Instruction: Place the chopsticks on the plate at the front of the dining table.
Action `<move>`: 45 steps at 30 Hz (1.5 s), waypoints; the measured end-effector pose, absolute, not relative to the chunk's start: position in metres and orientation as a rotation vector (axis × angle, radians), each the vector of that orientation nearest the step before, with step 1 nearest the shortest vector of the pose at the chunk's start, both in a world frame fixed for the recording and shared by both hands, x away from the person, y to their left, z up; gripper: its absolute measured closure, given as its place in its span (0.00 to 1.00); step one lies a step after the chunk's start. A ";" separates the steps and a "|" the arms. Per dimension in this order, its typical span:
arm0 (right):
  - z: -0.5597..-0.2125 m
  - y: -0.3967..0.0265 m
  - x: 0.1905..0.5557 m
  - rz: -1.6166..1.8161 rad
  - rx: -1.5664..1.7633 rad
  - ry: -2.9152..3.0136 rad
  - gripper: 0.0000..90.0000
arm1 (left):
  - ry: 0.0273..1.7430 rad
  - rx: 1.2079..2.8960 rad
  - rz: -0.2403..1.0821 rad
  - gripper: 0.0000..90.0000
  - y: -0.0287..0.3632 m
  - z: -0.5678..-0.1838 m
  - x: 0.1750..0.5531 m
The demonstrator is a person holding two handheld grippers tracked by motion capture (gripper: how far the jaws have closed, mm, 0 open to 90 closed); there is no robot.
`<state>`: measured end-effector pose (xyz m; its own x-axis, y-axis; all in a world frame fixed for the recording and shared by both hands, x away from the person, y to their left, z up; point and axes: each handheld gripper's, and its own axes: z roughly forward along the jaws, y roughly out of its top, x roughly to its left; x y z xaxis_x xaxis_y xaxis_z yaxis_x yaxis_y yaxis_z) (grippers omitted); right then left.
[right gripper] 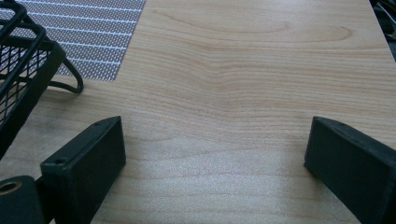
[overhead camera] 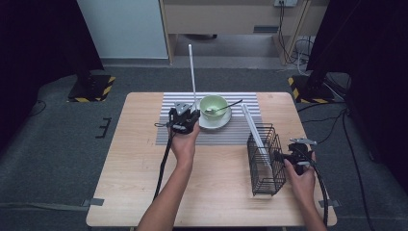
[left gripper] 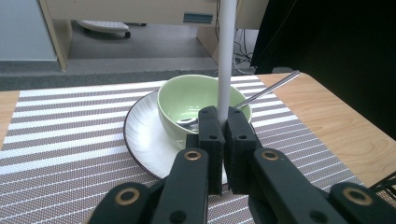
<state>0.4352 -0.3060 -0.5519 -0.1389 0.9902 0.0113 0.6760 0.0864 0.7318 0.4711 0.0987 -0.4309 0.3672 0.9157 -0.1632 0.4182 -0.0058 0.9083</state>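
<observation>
Both forearms showing bare, no sleeves. Left gripper black, brass-ringed pivots, screw holes in pads; black cable trailing from it. Right gripper showing matching black blocky pads.

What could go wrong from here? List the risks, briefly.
1. The left gripper pinches the long white stick at its very bottom; standing tall above the grip, the stick could tilt or slip.
2. The stick stands right by the green bowl with the spoon in it; a swing may knock the spoon out or shove the bowl on its plate.
3. The right gripper, open, sits close beside the basket and may nudge it.
</observation>
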 end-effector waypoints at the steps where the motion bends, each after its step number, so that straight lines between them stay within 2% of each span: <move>1: -0.552 -0.306 0.435 0.825 1.636 1.874 0.05 | 1.225 1.604 0.603 0.96 0.098 -0.432 0.472; 45: -0.552 -0.304 0.435 0.820 1.649 1.872 0.03 | 1.321 1.673 0.597 0.96 0.090 -0.472 0.487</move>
